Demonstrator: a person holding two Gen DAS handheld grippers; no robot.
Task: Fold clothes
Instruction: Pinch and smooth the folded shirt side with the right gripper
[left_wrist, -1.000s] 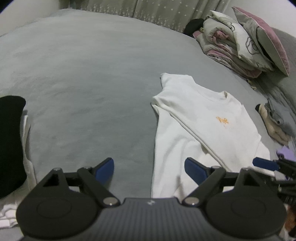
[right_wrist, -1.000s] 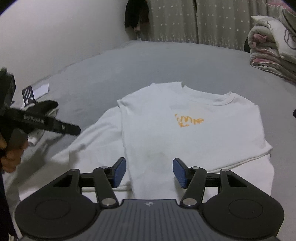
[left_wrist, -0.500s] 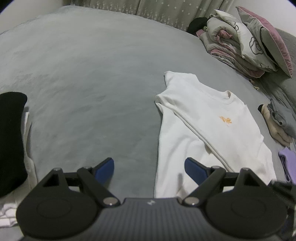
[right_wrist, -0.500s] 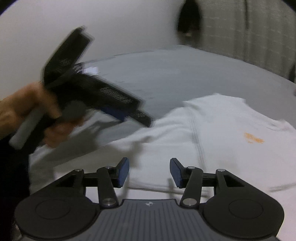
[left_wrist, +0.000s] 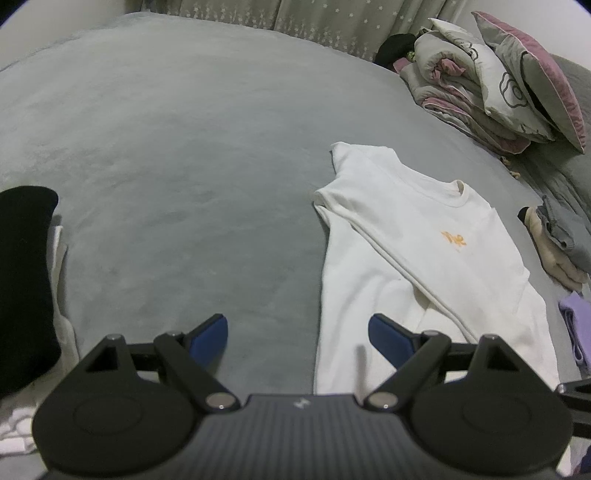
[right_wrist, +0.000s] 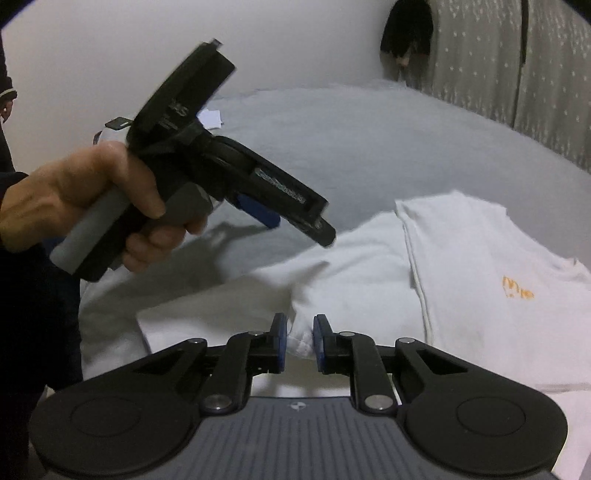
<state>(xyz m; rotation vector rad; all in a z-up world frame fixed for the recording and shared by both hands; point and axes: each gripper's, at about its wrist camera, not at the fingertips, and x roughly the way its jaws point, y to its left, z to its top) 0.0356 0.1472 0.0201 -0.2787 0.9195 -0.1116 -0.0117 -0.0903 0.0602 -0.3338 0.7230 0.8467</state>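
The white T-shirt (left_wrist: 424, 258) lies flat on the grey bed (left_wrist: 166, 166), chest up with a small orange print, toward the bed's right side and near edge; one side panel is folded inward over the body. A bunched fold of its cloth (right_wrist: 301, 338) stands between the blue pads of the right gripper (right_wrist: 298, 341), whose jaws have just been closing and now pinch that fold. The left gripper (left_wrist: 297, 332) hangs above the bed just beside the shirt's edge, jaws spread wide with nothing between them; a hand (right_wrist: 92, 206) holds it by the grip. A heap of quilts and pillows (left_wrist: 495, 81) sits at the far right corner. Folded garments (left_wrist: 557, 240) lie along the right edge. A black garment (left_wrist: 22, 277) rests on white cloth at the left edge.
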